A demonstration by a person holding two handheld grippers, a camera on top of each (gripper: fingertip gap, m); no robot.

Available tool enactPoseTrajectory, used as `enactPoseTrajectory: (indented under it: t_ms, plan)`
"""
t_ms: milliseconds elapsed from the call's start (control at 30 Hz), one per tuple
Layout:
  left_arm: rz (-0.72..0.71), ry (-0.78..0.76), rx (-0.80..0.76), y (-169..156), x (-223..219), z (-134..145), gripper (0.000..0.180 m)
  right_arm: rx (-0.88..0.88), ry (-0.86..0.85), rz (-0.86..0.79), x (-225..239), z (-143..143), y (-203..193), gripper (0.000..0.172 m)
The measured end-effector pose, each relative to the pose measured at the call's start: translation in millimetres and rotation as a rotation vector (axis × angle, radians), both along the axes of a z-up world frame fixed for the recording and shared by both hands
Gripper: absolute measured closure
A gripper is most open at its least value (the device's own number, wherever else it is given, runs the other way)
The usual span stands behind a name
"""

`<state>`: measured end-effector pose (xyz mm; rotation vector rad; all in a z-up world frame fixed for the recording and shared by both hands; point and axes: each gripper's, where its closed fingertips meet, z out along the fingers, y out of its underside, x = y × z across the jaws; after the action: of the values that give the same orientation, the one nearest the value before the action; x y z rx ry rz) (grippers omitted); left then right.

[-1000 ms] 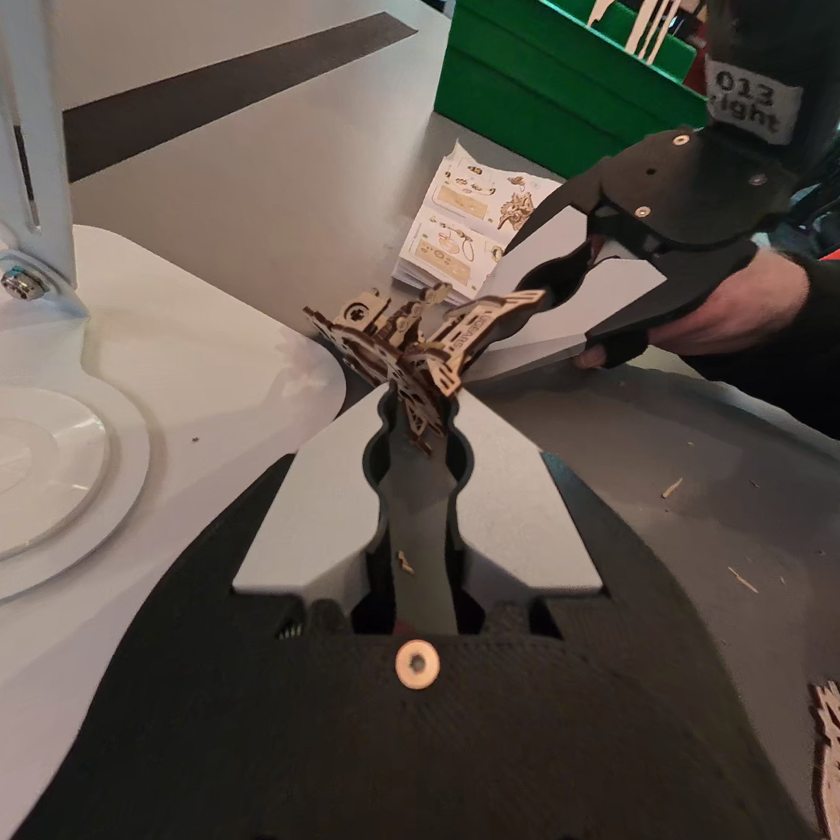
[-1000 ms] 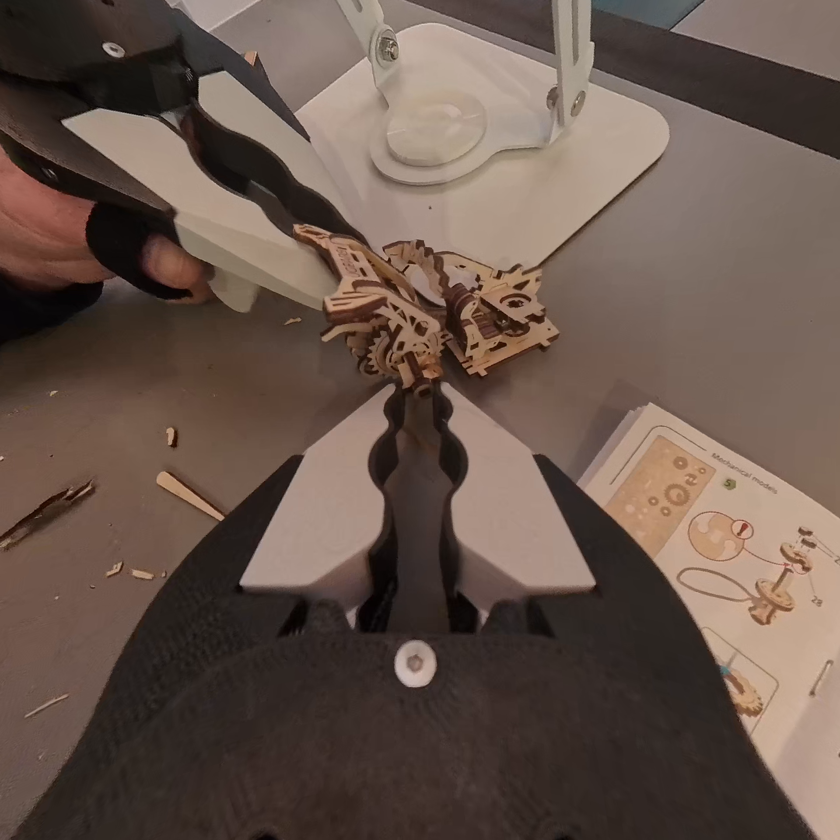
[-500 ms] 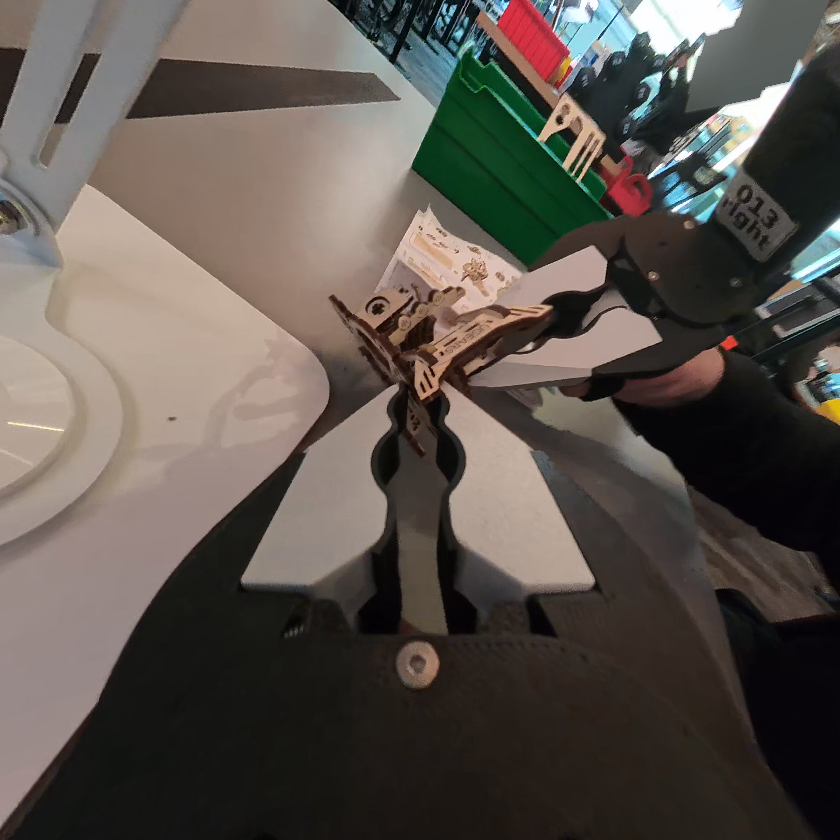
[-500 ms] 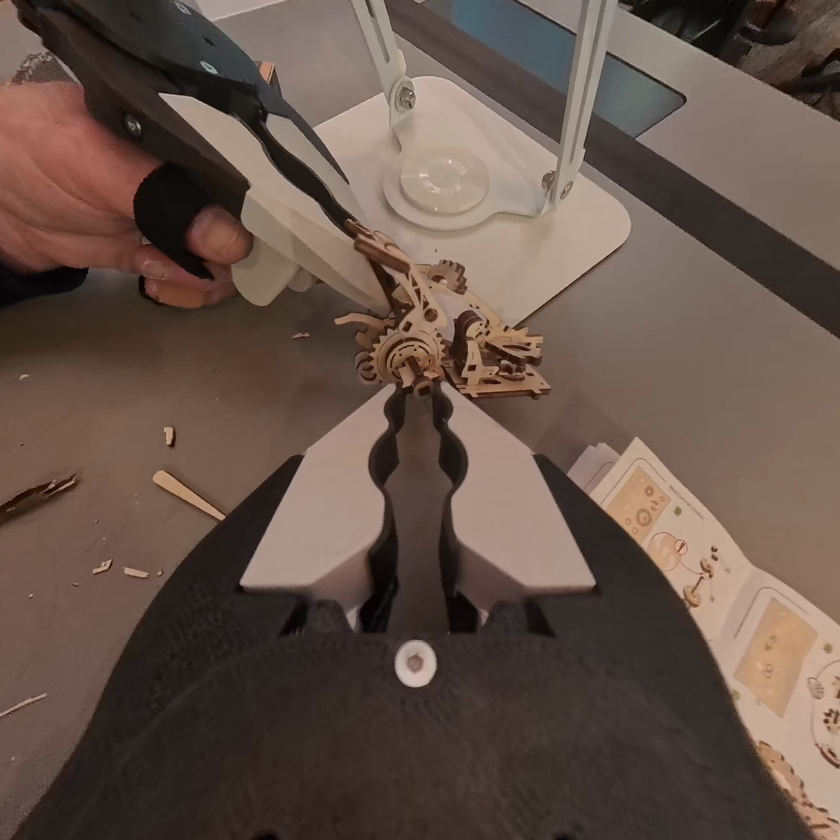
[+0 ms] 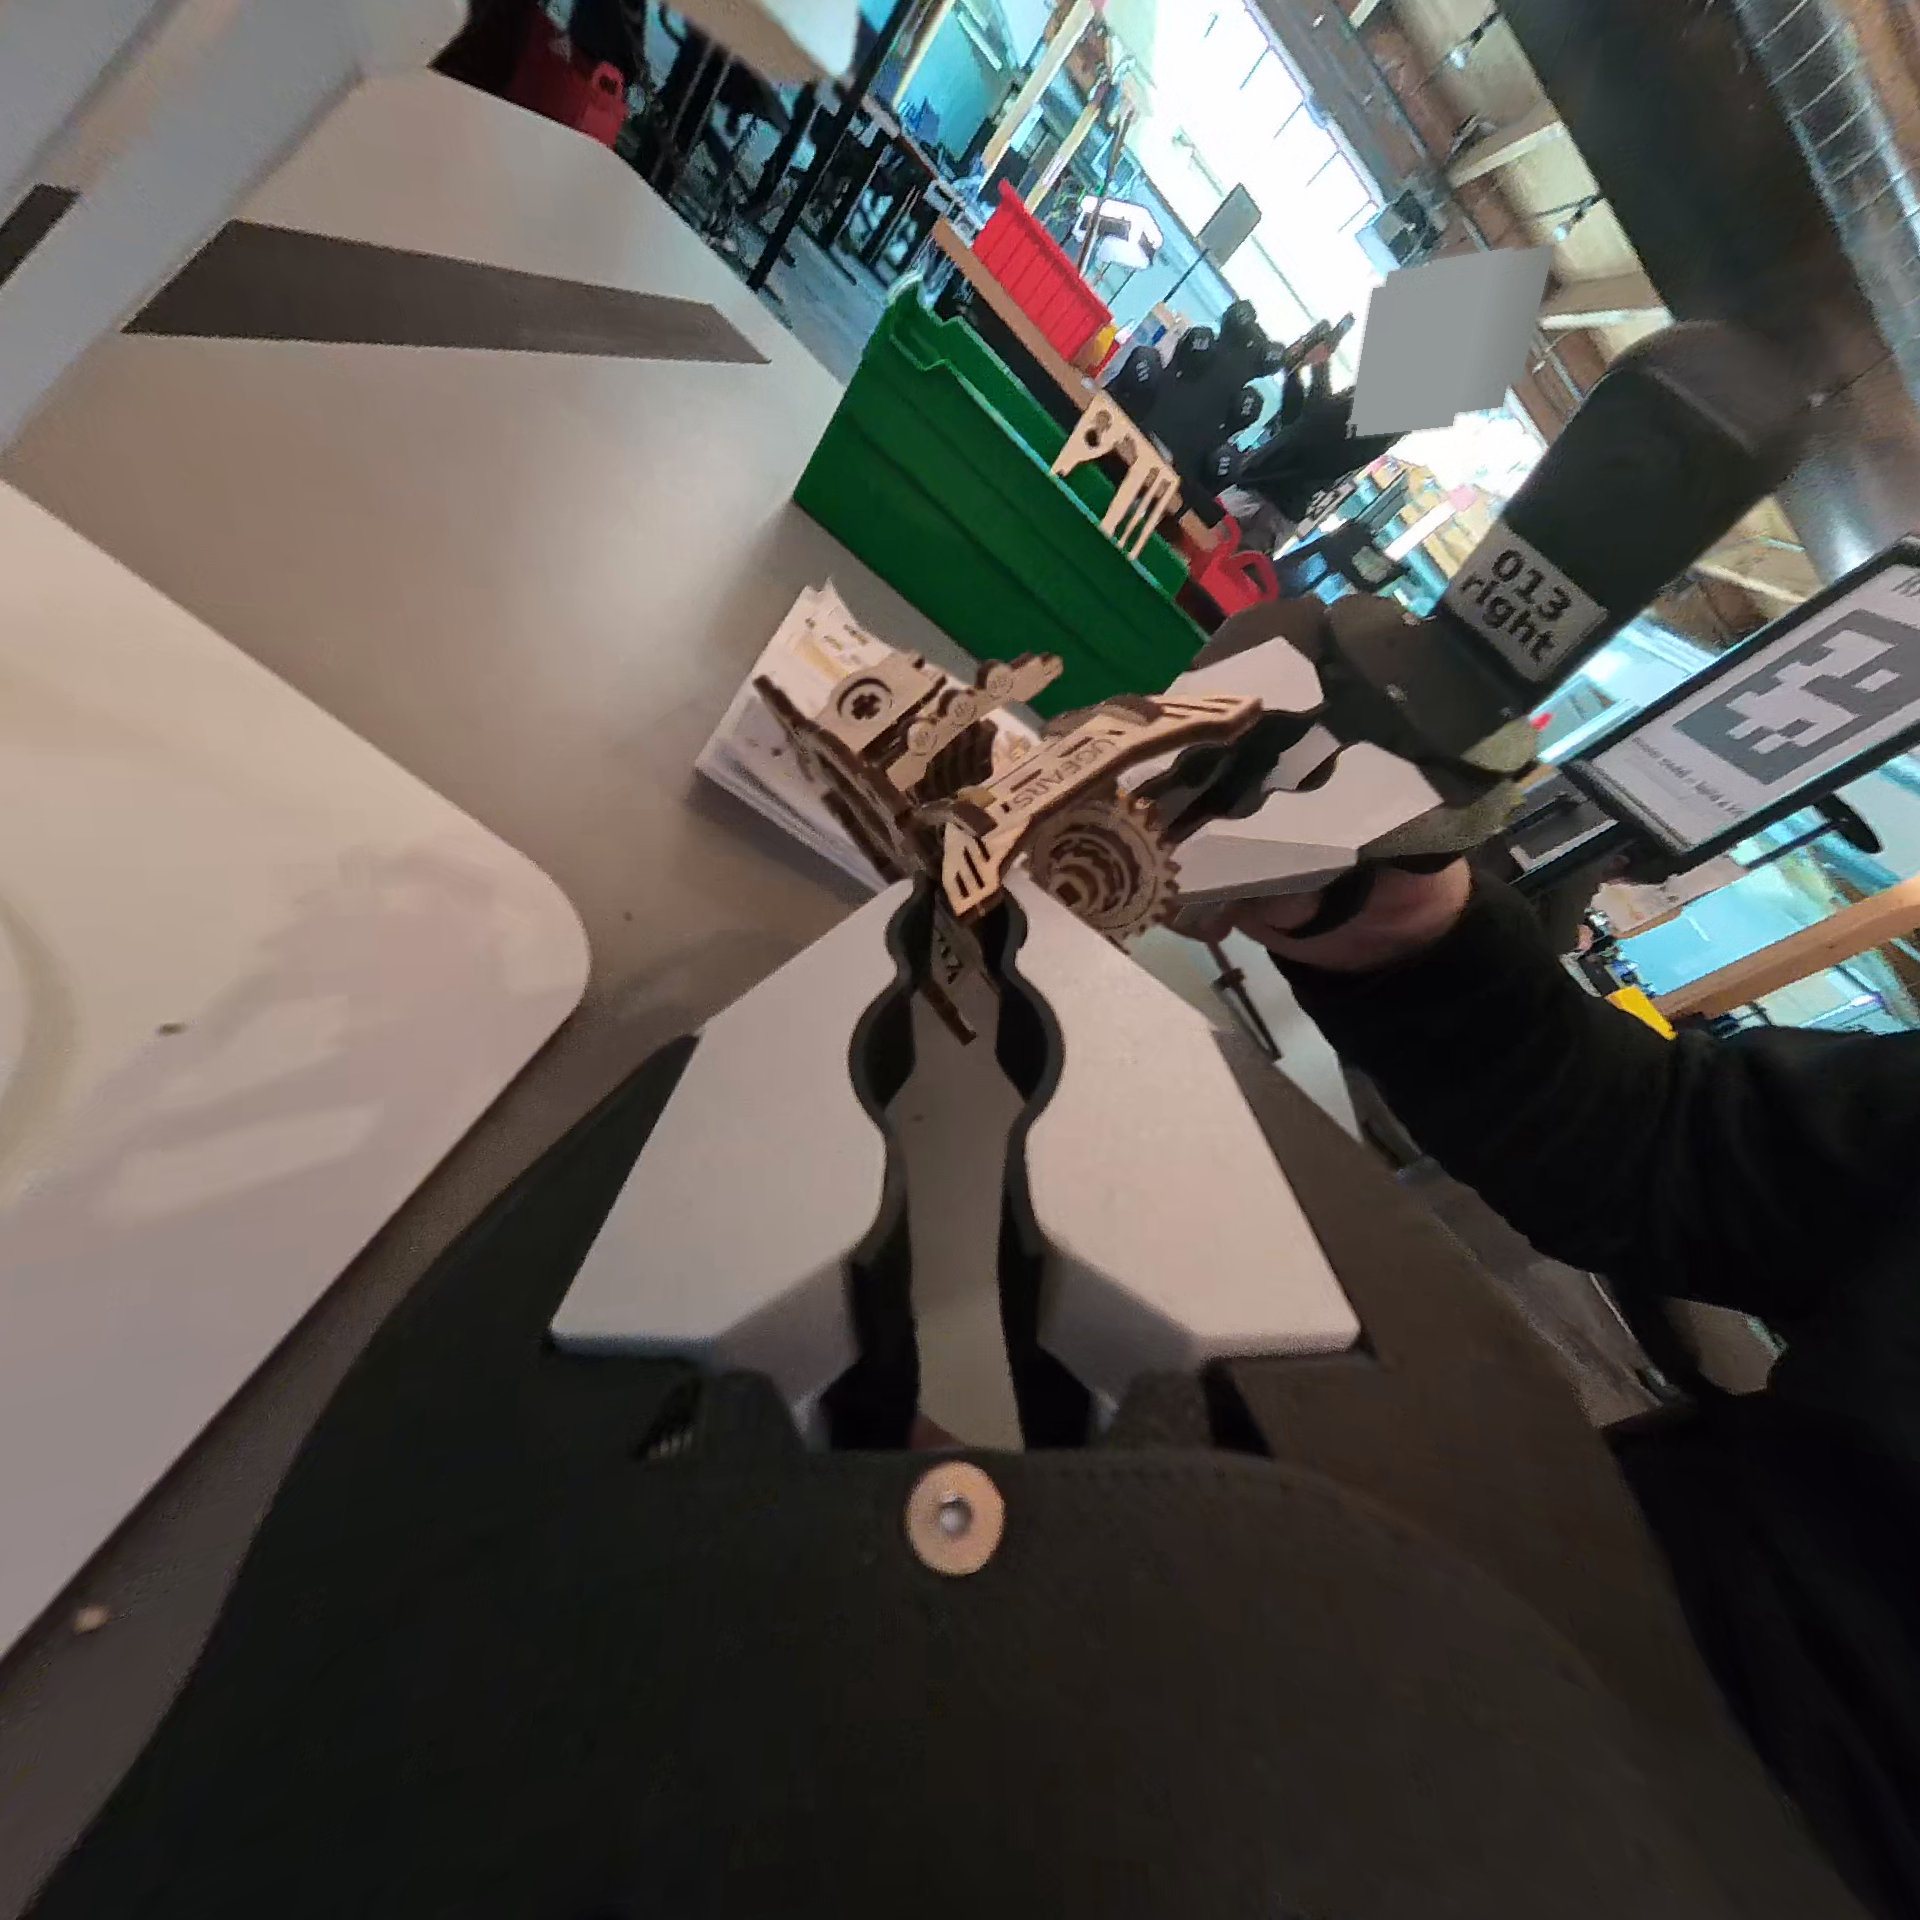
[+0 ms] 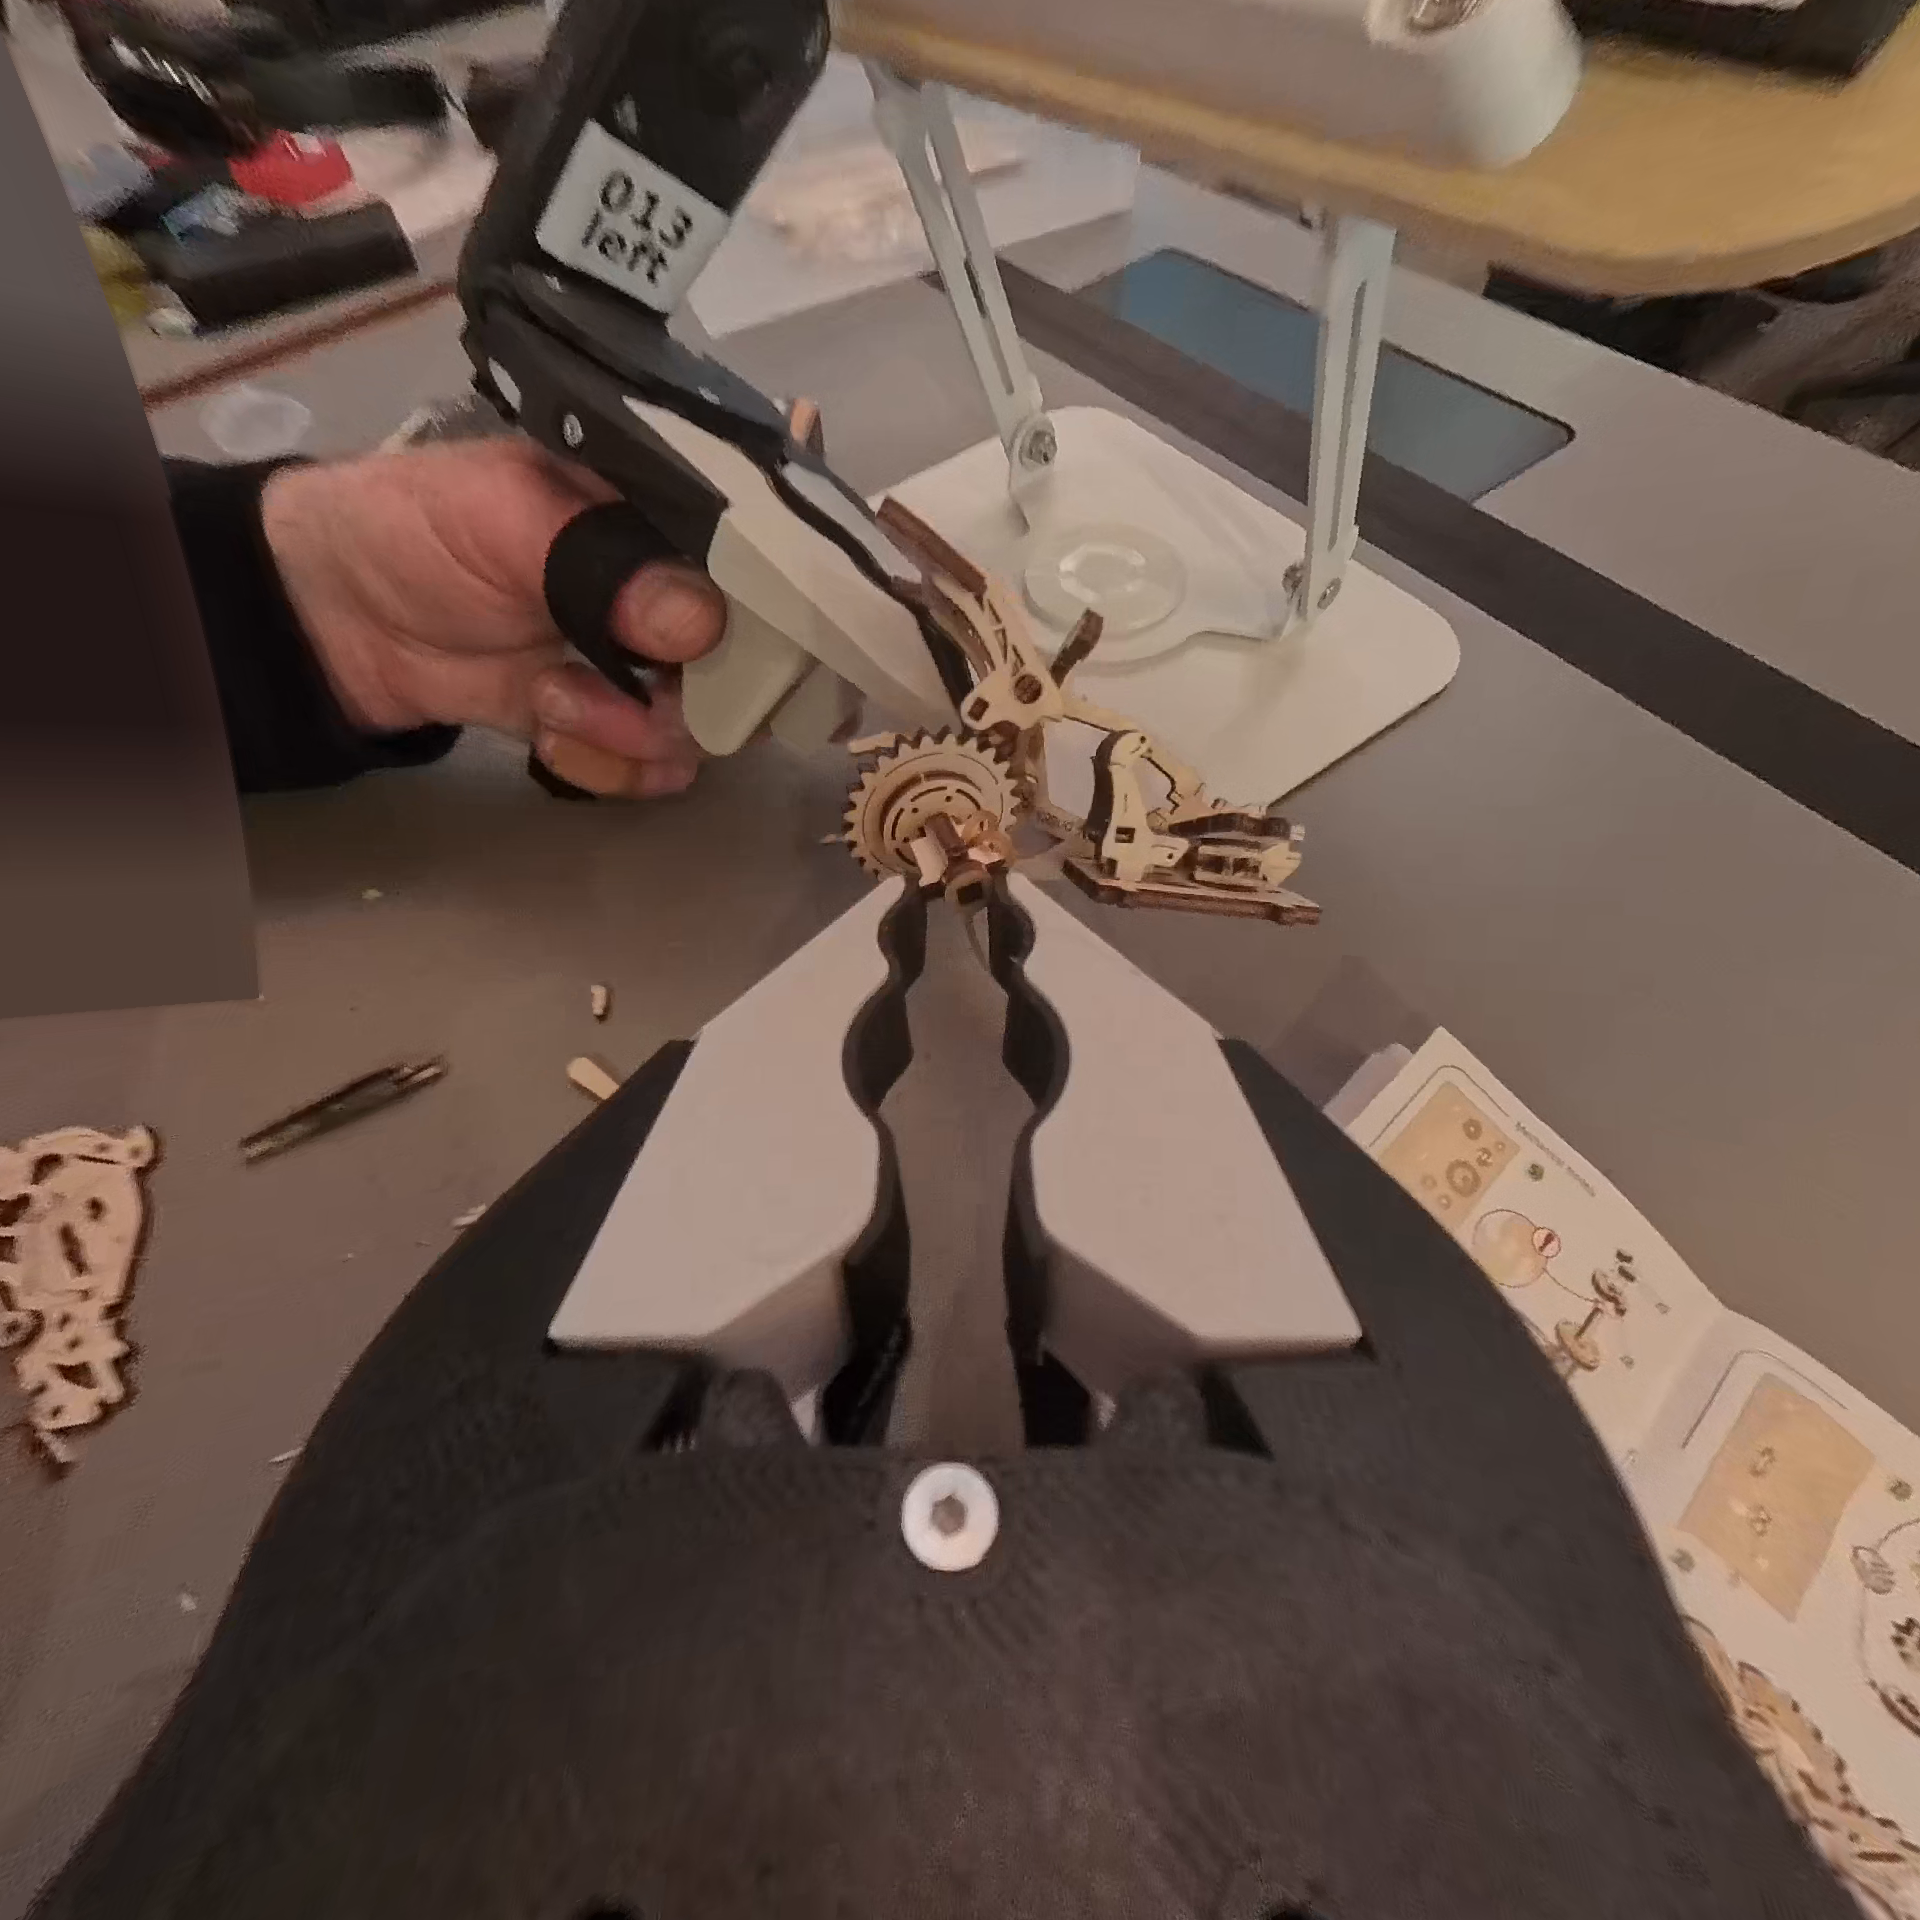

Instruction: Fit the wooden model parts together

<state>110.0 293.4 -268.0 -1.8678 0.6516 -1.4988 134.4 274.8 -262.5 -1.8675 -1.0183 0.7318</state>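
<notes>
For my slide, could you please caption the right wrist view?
Both handheld grippers, right and left, clamp a wooden gear model above the grey table.

Left wrist view: daylight floods in from windows [image 5: 1226,135] at far right, blown out to white; the near gripper body [image 5: 935,1662] lies in deep shadow. The white base [image 5: 260,935] at left is smeared by motion blur, and the model [image 5: 997,790] is slightly soft. Right wrist view: dimmer, even overhead light with soft shadows on the table [image 6: 1558,883]. The far background and the shelf [image 6: 1351,125] are blurred. Both views show wide-angle bending toward the edges.
</notes>
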Motion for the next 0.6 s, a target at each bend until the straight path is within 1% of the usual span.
enactPoseTrajectory:
  t_ms: [33, 200, 333, 433, 600]
  plan:
    - [-0.005, -0.027, -0.006, -2.8, 1.4, 5.6, 0.174, 0.0, 0.025, 0.001, 1.2, 5.9, -2.3, 0.162]
    - [-0.041, -0.218, -0.044, -15.2, 5.2, 44.9, 0.174, 0.024, 0.09, 0.006, 7.3, 38.1, -20.9, 0.162]
    - [-0.072, -0.413, -0.046, -25.7, -0.4, 88.6, 0.175, 0.062, 0.159, -0.017, 15.5, 75.5, -38.9, 0.162]
    - [-0.102, -0.554, -0.032, -35.8, -6.9, 119.3, 0.175, 0.111, 0.175, -0.038, 19.5, 102.5, -52.1, 0.162]
    - [-0.138, -0.657, 0.035, -56.4, -9.3, 150.9, 0.175, 0.209, 0.188, -0.055, 20.6, 144.4, -71.9, 0.163]
